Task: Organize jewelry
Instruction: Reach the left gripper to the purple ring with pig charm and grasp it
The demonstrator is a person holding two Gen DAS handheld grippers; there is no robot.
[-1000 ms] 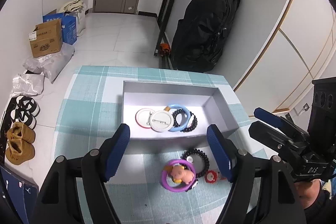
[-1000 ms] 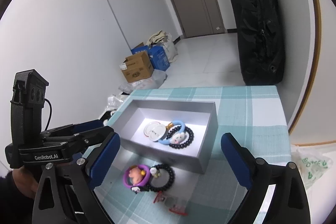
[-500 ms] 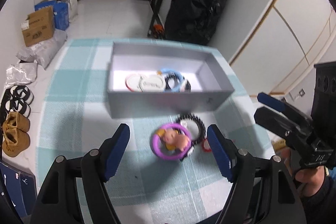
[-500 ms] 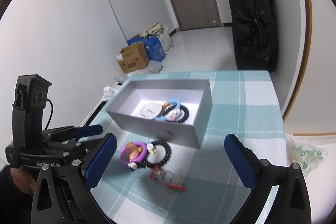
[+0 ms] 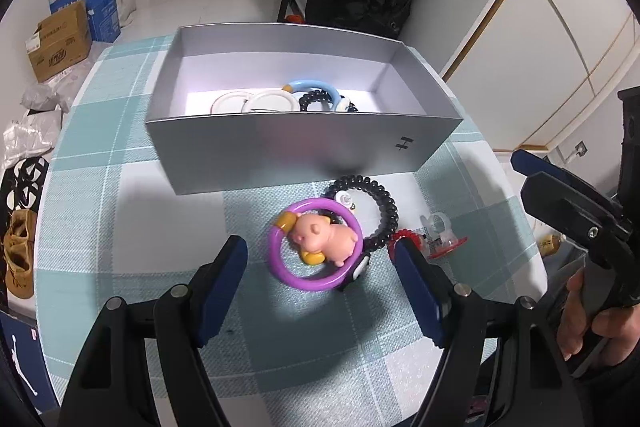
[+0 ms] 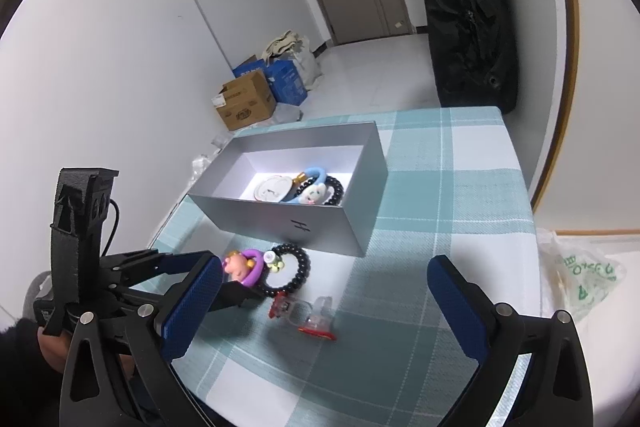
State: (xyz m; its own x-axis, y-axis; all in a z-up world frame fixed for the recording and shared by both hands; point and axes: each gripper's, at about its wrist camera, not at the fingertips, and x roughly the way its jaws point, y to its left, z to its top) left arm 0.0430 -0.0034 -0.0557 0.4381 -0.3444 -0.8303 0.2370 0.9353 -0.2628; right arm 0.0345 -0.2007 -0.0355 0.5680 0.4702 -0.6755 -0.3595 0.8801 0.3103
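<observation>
Hovering spread wide, the left tool frames the purple ring near an H-marked gray box; the right tool gapes empty.

The box's near wall hides the lower parts of the discs and bracelets inside.

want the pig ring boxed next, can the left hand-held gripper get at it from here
Probably yes: the left hand-held gripper is open, its fingers either side of the purple pig ring. Only the black bead bracelet crowds it.
</observation>
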